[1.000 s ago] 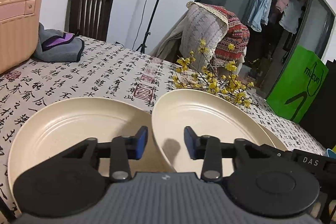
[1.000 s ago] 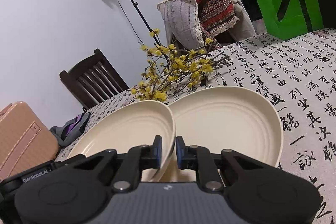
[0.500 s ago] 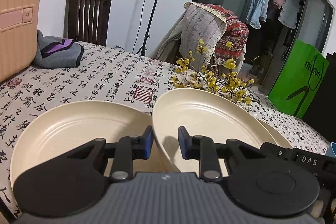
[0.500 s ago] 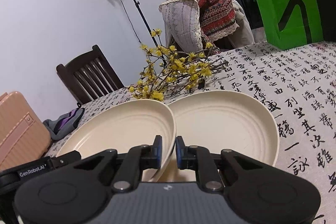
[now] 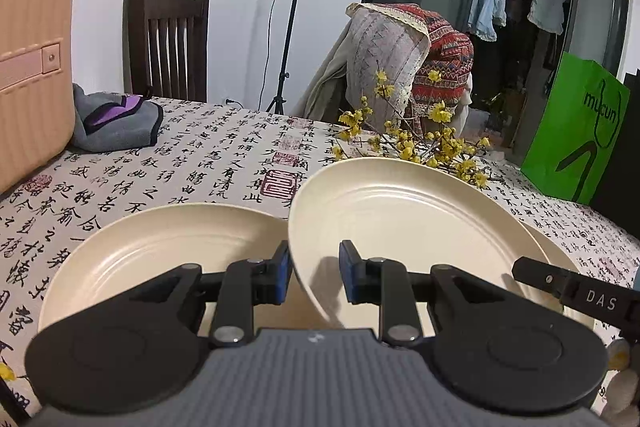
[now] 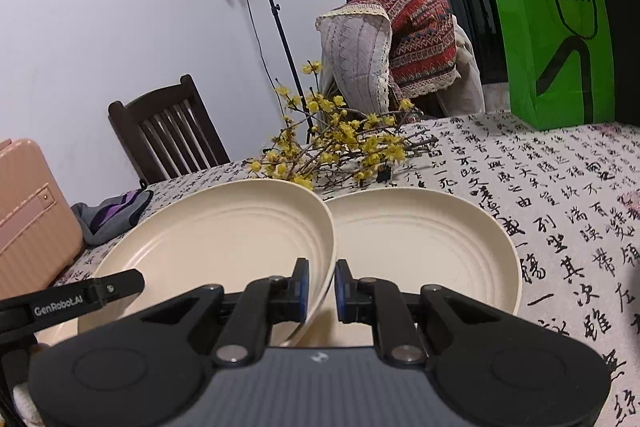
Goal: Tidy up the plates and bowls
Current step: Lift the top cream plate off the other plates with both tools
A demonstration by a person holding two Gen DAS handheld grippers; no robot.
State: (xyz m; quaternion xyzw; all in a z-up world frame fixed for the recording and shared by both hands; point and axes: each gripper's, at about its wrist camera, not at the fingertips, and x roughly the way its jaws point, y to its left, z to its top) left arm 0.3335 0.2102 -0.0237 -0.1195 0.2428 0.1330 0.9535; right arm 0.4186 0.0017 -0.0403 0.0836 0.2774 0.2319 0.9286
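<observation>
Observation, left to right. Left plate (image 5: 160, 251) is lying flat on the calligraphy tablecloth (image 5: 200, 155), free of either tool. Just beside it, the left gripper (image 5: 314, 277) is straddling the near left rim of the middle plate (image 5: 408, 219). Its jaws have just been closing with that rim between them, and the blue pads now appear to be pinching it, one outside and one inside the lip. The middle plate is sitting tilted, its left edge raised over the left plate's rim and its right side overlapping the right plate (image 6: 424, 243), which is resting flat on the cloth. The right gripper (image 6: 322, 285) is clenched on the opposite rim of the same middle plate, so the plate is being carried from both sides.

Judgement: the step in hand looks like lifting the middle plate to stack it on a neighbour.

- Both hands should be rising together, keeping the plate level. A thin rim pinch is likely to slip if one side leads.
- Clear the neighbours' rims fully before travelling sideways, to avoid dragging them.
- Keep away from the yellow flowering branches (image 6: 340, 143) lying just behind the plates.
- Centre the plate over the target and lower until it nests; only then release.
</observation>
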